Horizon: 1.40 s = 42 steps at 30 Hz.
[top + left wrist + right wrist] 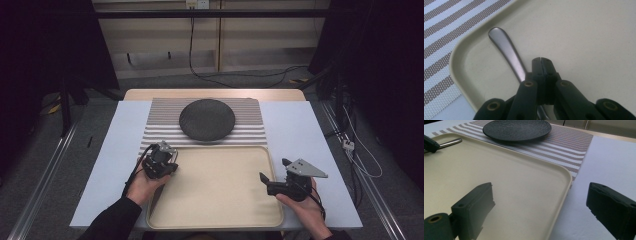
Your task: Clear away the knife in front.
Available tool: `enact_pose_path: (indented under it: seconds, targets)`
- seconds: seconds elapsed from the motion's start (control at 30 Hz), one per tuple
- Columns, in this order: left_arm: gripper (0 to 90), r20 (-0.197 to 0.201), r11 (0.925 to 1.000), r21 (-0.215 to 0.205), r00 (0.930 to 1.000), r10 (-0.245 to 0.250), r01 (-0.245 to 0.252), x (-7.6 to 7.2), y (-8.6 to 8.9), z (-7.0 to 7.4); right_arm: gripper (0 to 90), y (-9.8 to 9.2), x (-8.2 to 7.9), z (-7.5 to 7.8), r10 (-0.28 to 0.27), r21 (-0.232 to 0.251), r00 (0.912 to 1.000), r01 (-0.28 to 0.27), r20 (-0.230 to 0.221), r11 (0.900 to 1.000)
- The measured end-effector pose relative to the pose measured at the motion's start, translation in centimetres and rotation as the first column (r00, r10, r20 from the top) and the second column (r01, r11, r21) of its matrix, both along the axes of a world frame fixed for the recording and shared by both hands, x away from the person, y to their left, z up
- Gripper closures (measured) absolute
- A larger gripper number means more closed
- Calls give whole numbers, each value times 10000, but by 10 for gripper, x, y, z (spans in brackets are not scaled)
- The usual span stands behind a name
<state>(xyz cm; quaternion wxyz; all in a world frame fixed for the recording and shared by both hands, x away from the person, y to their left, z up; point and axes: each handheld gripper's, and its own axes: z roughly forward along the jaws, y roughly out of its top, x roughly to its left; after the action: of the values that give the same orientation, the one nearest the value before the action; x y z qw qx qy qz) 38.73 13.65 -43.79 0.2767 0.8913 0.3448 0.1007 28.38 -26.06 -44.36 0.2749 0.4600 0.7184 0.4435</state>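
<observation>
Left hand-held gripper (pixel 541 60): jaws pressed together, no gap at the tips. A metal utensil handle (pixel 507 53) runs under and beside them, rounded end pointing into the near-left corner of the cream tray (pixel 456 53). Can't tell from the left gripper view whether the jaws actually pinch the handle or just sit closed over it; the handle's lower part and whatever head it has are hidden behind the gripper body, so spoon or fork is unknown. High view puts this gripper (pixel 161 161) at the tray's left edge, low over it.

Right hand-held gripper (pixel 274 182): jaws spread wide, nothing between them. Right gripper view looks out across the tray's right rim (pixel 564 187), one jaw over the tray, the other over the white tabletop (pixel 614 160). It also shows the handle (pixel 450 142) lying flat near the tray's far-left corner, so the utensil looks to be down on the tray, not lifted.

Beyond the tray: striped placemat (pixel 165 112) with a dark round plate (pixel 207 119) on it, bare. Nothing else on the mat.

Status, my read: early. If the job is laying the utensil out by the plate, nothing is placed yet. Utensil is at the grab stage; lift, carry to the mat and set-down all remain. Right gripper idle.
</observation>
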Motion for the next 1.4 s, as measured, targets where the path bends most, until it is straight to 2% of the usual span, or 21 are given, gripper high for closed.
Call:
enact_pose_path:
  seconds: [0.3, 0.43, 0.5, 0.7, 0.83, 0.97, 1.03, 1.1, 1.23, 1.33, 1.4]
  targets:
    - [900, 94, 9998, 165, 9999, 123, -124, -3, 6, 1, 72, 0, 0, 0, 4, -32, 10000, -4, 6, 10000]
    - [900, 151, 9999, 114, 9998, 114, -116, -3, 9, 0, 72, 0, 0, 0, 9, -27, 10000, -9, 0, 10000]
    - [900, 159, 9996, 85, 9995, 278, -279, -3, 10, 0, 72, 0, 1, 0, -2, -40, 10000, 2, -11, 10000]
    - [900, 231, 9997, -54, 9995, 235, -234, -4, 16, -1, 73, 0, 1, 0, -17, -41, 10000, 17, -16, 10000]
    - [900, 84, 9991, -347, 9997, 244, -241, -4, 21, -2, 73, 0, 1, 0, -22, -35, 10000, 22, -29, 10000]
    - [900, 198, 9993, -251, 9994, 297, -292, -5, 21, -2, 73, 0, 1, 0, -32, -35, 10000, 32, -18, 10000]
    - [888, 116, 9991, -363, 9997, 232, -228, -5, 21, -2, 73, 1, 1, 0, -32, -42, 10000, 32, -9, 10000]
    - [858, 191, 9991, -353, 9995, 244, -237, -5, 21, -1, 73, 0, 1, 0, -24, -44, 10000, 24, -13, 10000]
    - [738, 457, 9967, -733, 9982, 380, -346, -6, 23, 4, 74, 0, 1, 0, -26, -18, 10000, 26, -19, 10000]
    - [580, 563, 9938, -959, 9965, 612, -557, -6, 25, 7, 73, 0, 1, 0, -30, -6, 10000, 30, -8, 10000]
    - [480, 542, 9936, -934, 9962, 684, -631, -7, 24, 7, 73, 0, 1, 0, -21, -15, 10000, 21, -23, 10000]
